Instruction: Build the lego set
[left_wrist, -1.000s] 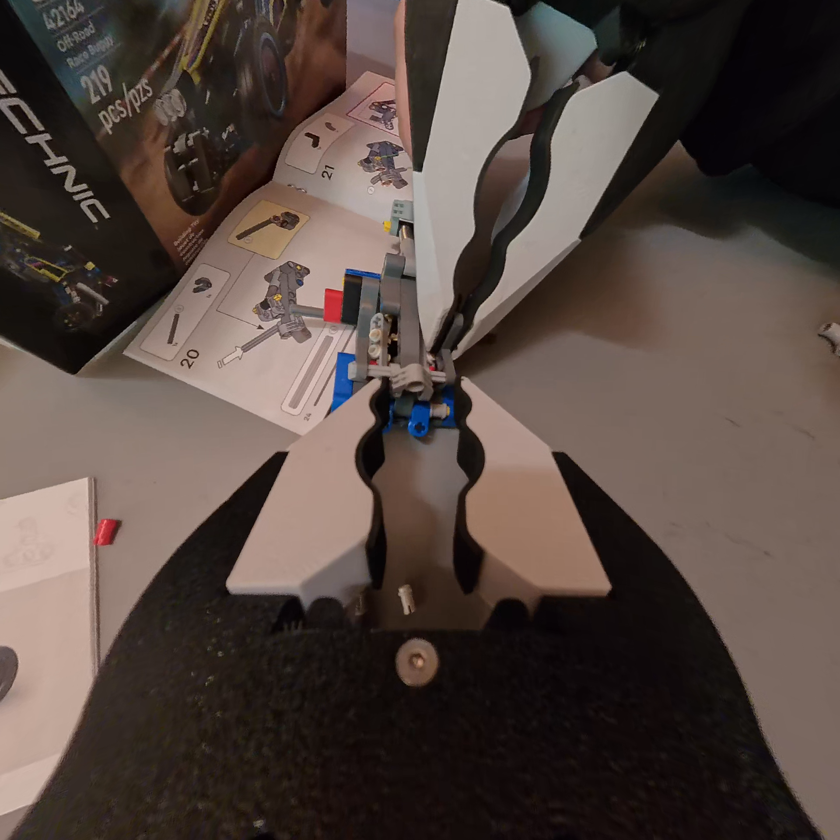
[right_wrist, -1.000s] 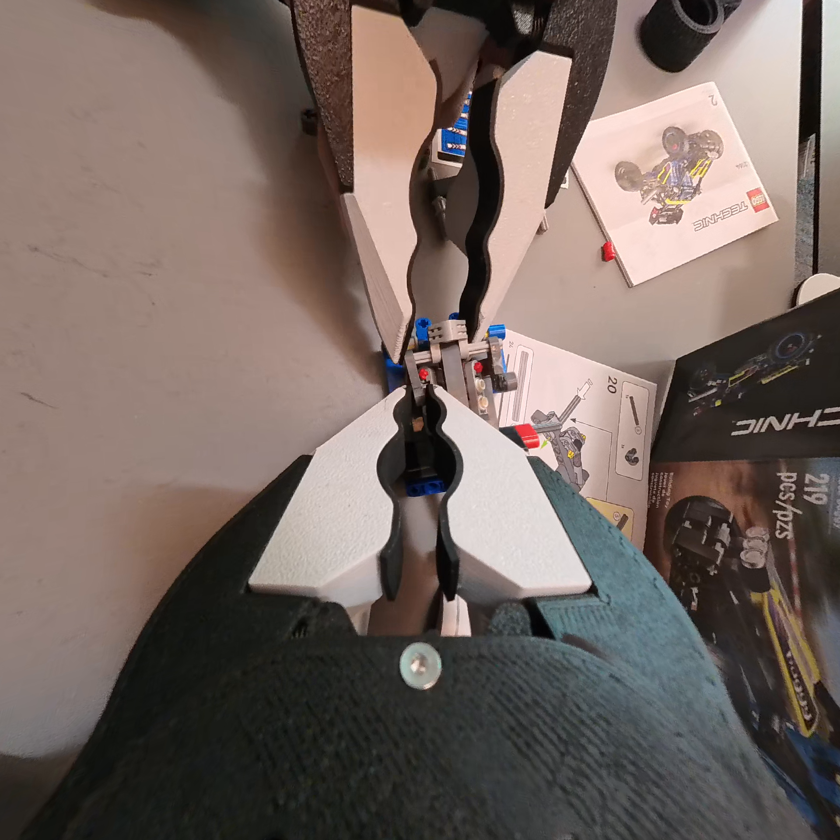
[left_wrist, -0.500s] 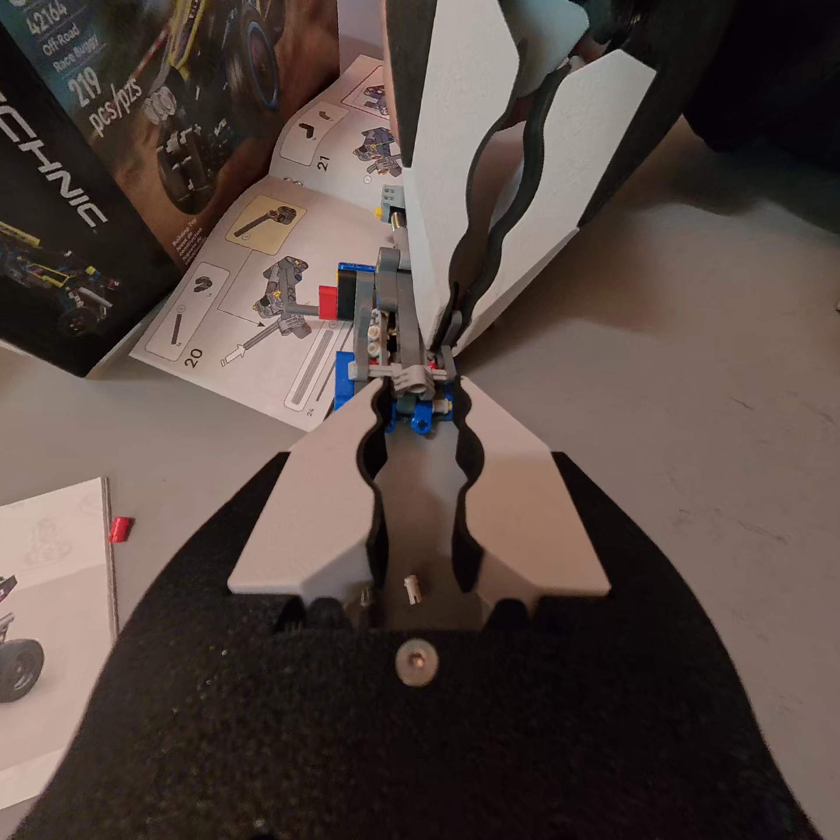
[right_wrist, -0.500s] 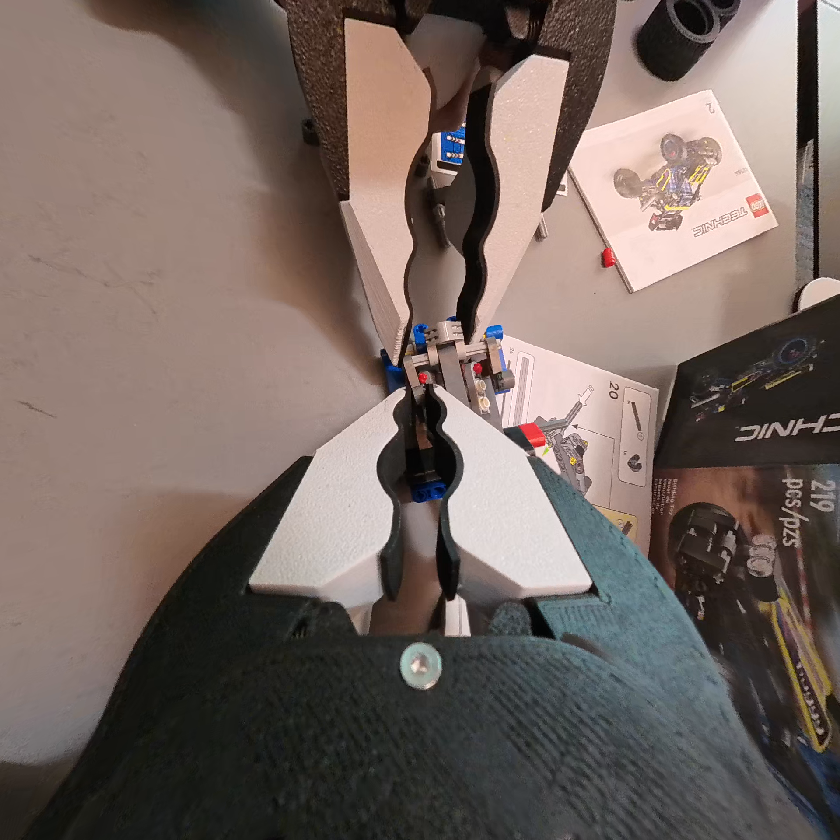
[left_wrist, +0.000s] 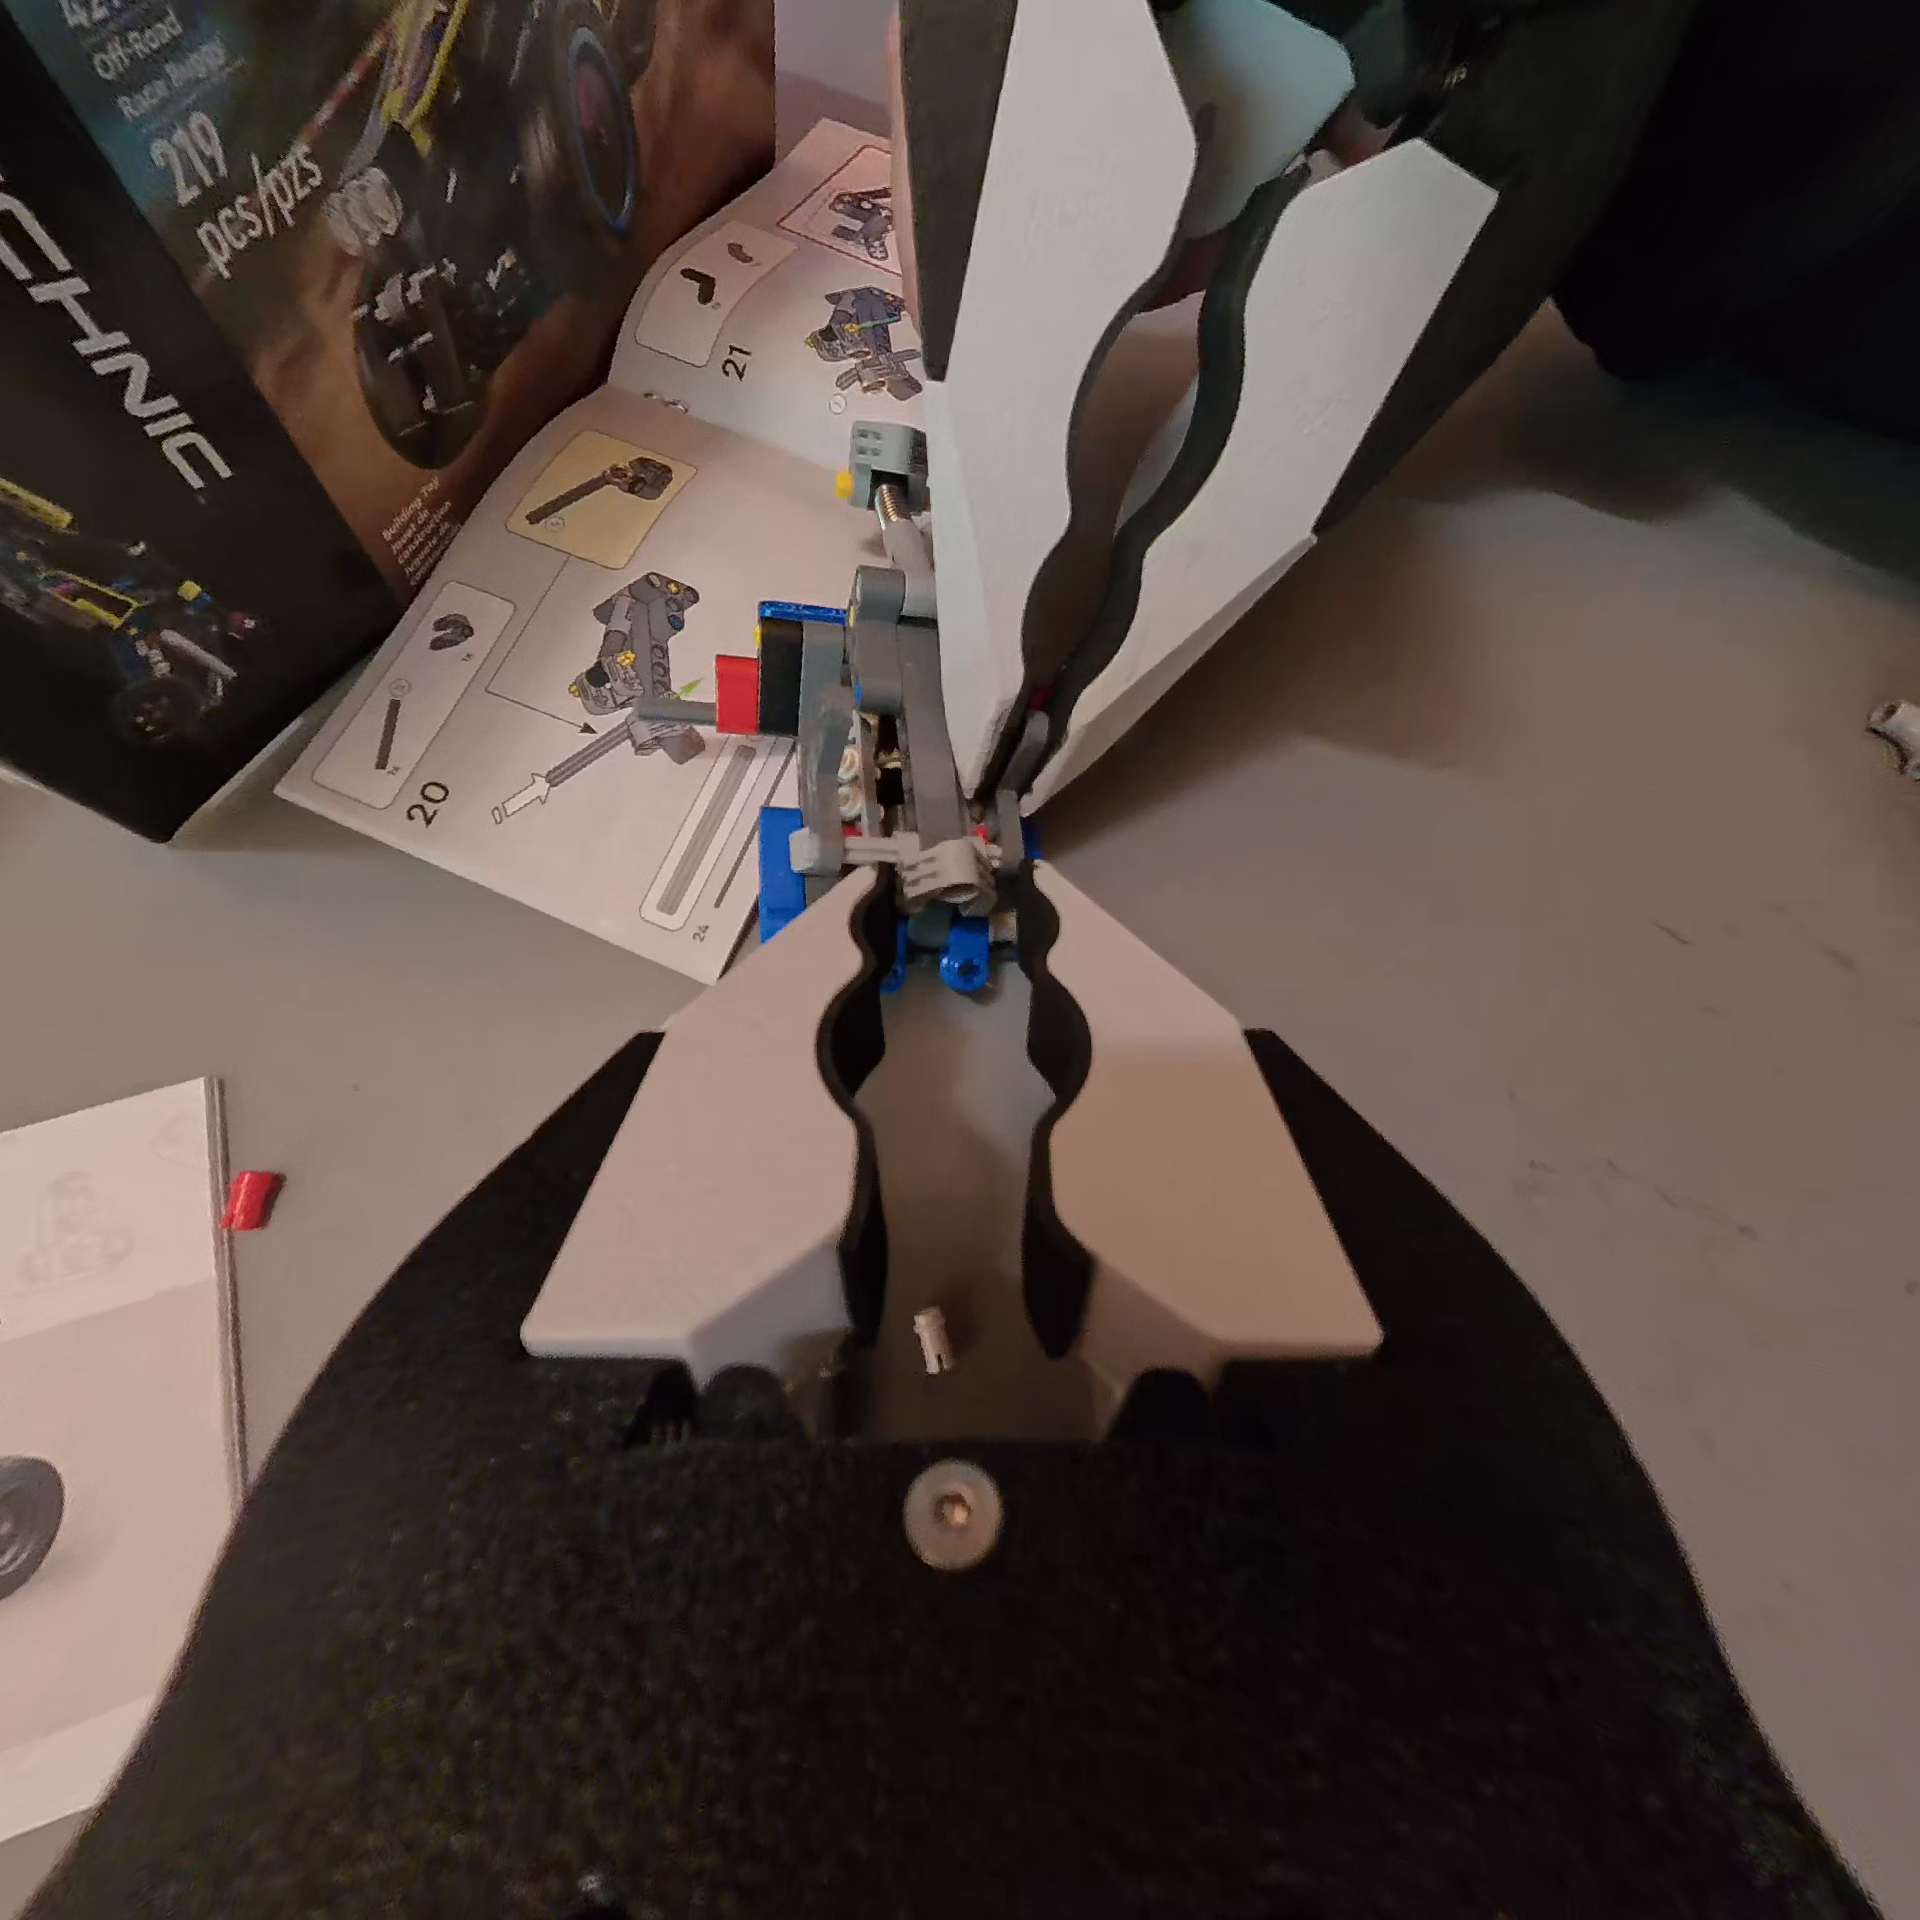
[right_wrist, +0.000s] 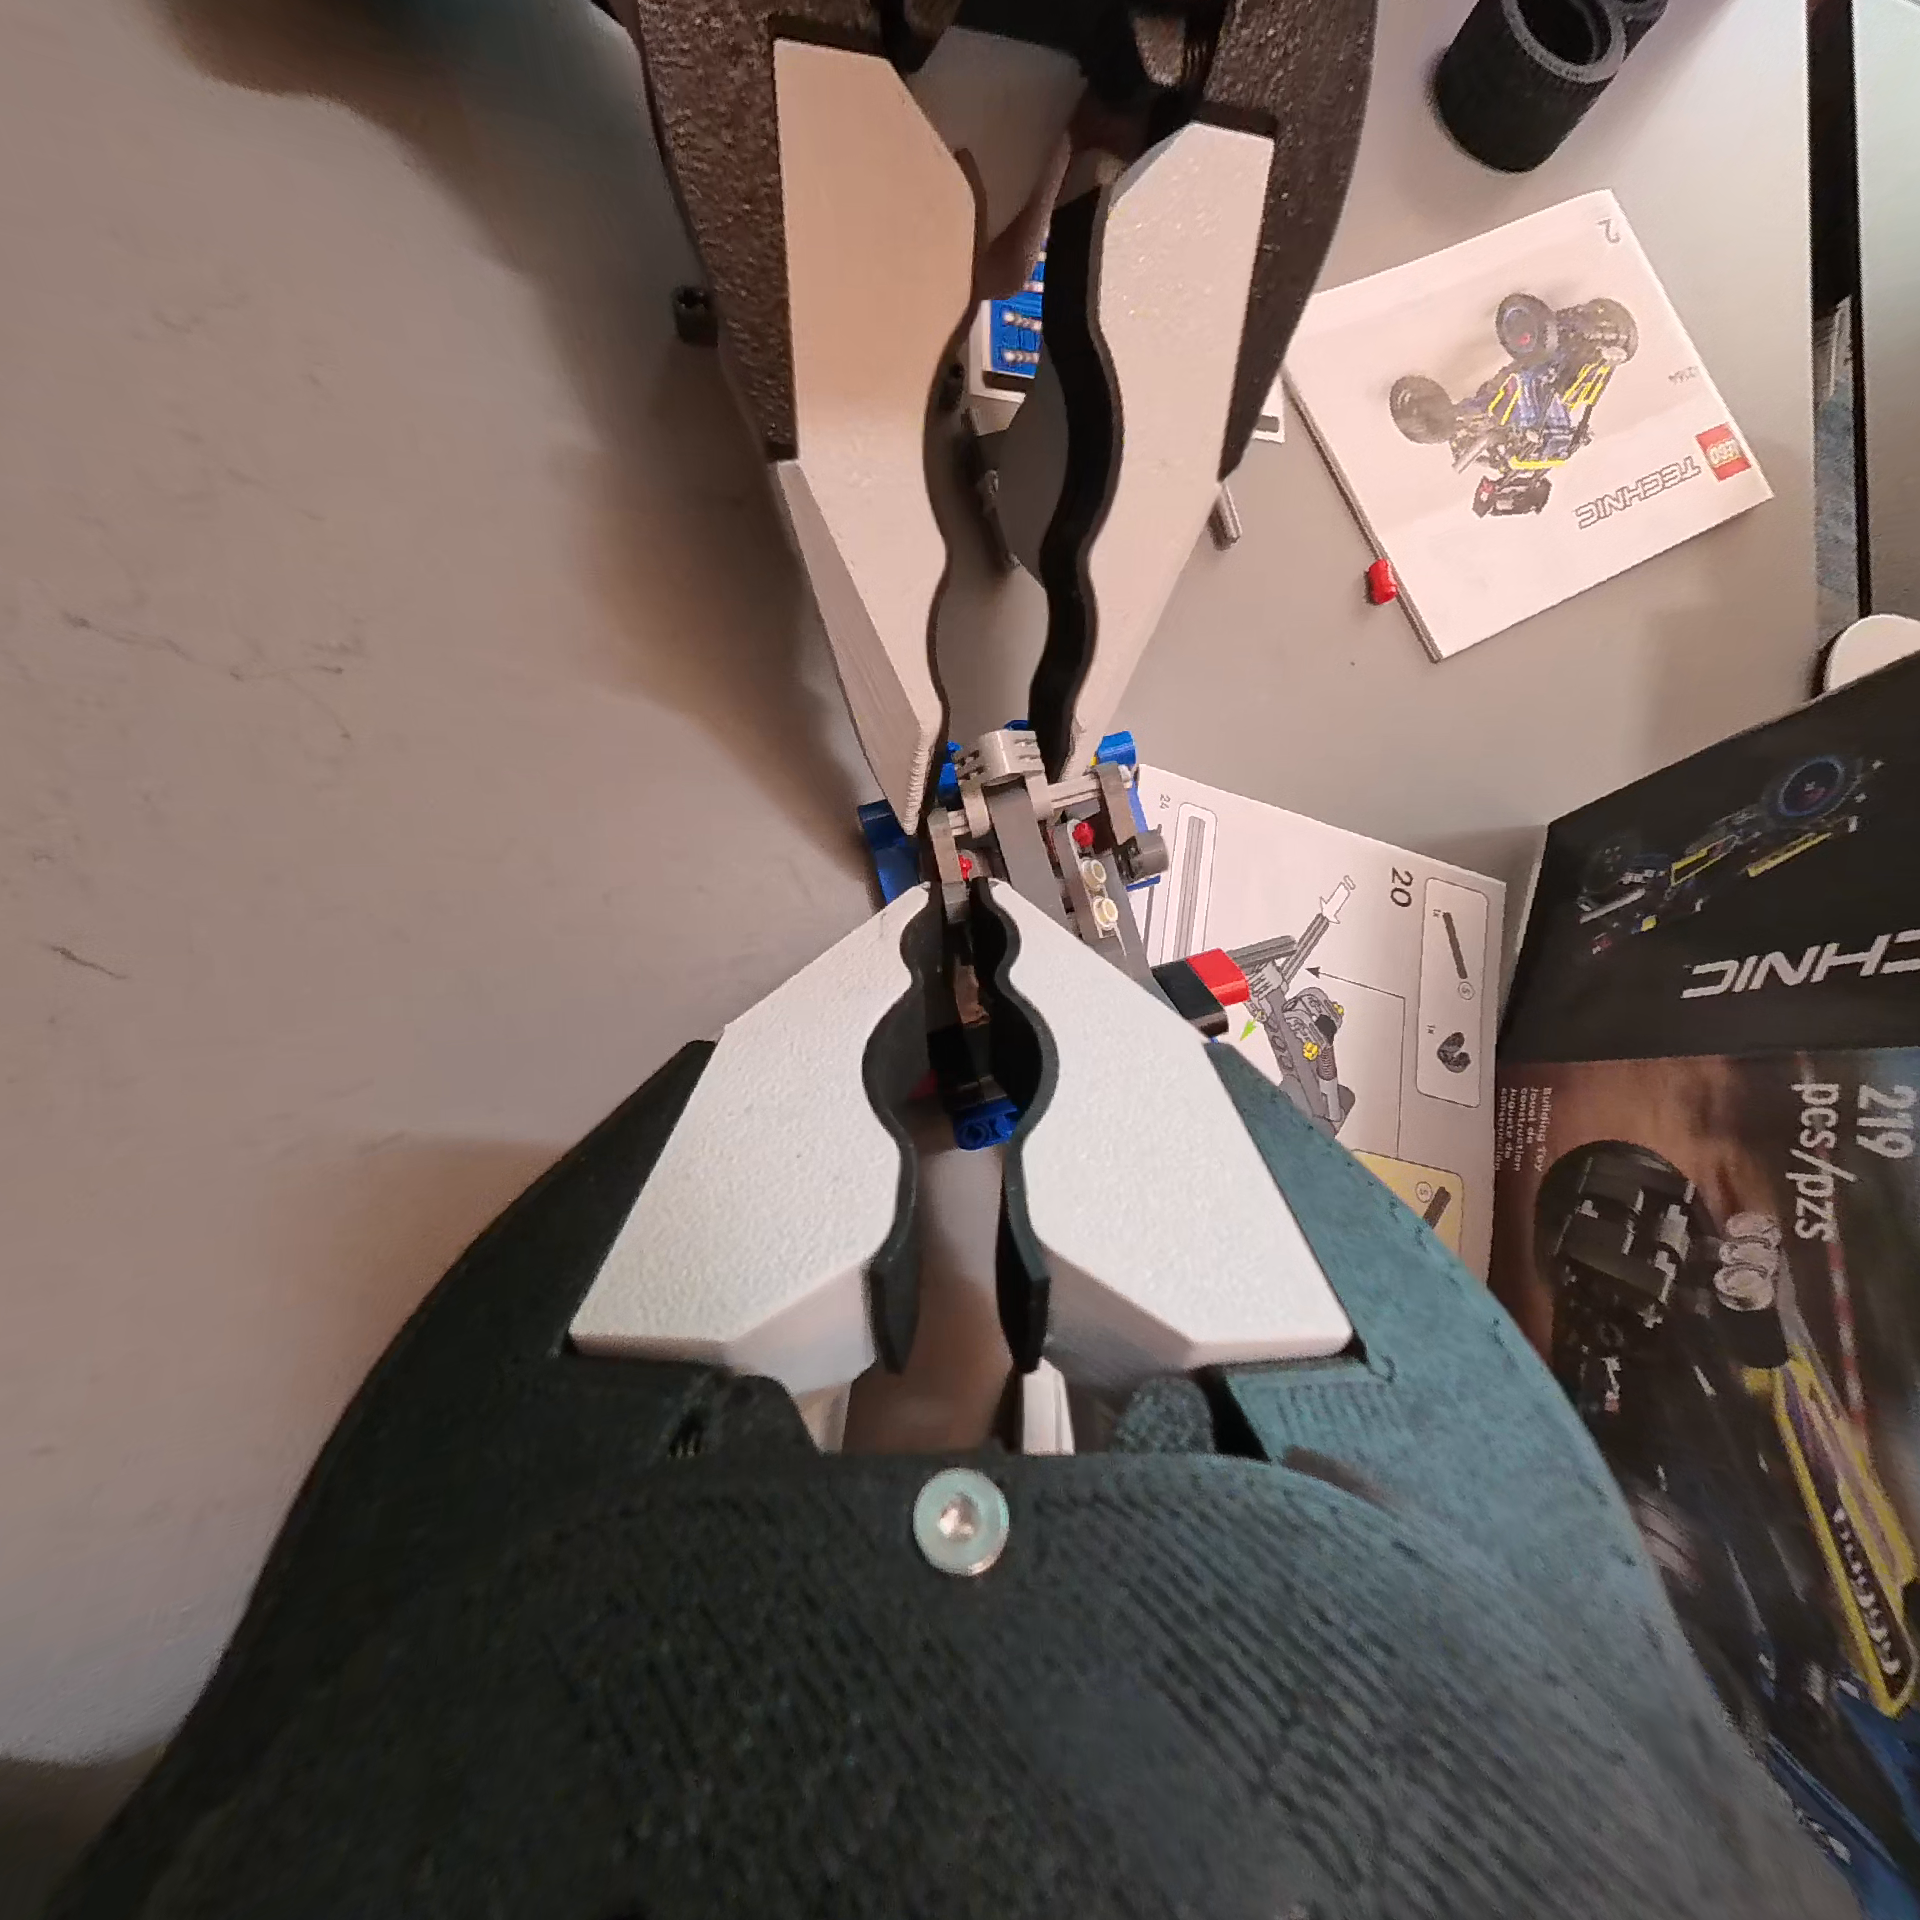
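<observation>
A small brick assembly (left_wrist: 883, 727) of grey beams on blue parts sits low over the grey table (left_wrist: 1455, 1039), at the edge of an open instruction booklet (left_wrist: 540, 644). My left gripper (left_wrist: 951, 894) is shut on its near end, with the pads against the grey cross-axle and the blue parts. My right gripper (left_wrist: 1013, 774) comes from the opposite side, its tips pinched on a thin grey beam. In the right wrist view the right gripper (right_wrist: 956, 894) is nearly closed on that beam of the assembly (right_wrist: 1039, 831). The left gripper (right_wrist: 987, 774) clamps the far end.
The toy's dark box (left_wrist: 208, 364) stands at the left behind the open booklet. A closed booklet (right_wrist: 1507, 416), a small red piece (right_wrist: 1379, 582) and black tyres (right_wrist: 1527, 83) lie beyond. A small pale pin (left_wrist: 932, 1340) lies between my left finger bases.
Both grippers keep their hold on the assembly. The views have shifted only slightly, and the box and booklets have drifted a little in frame.
</observation>
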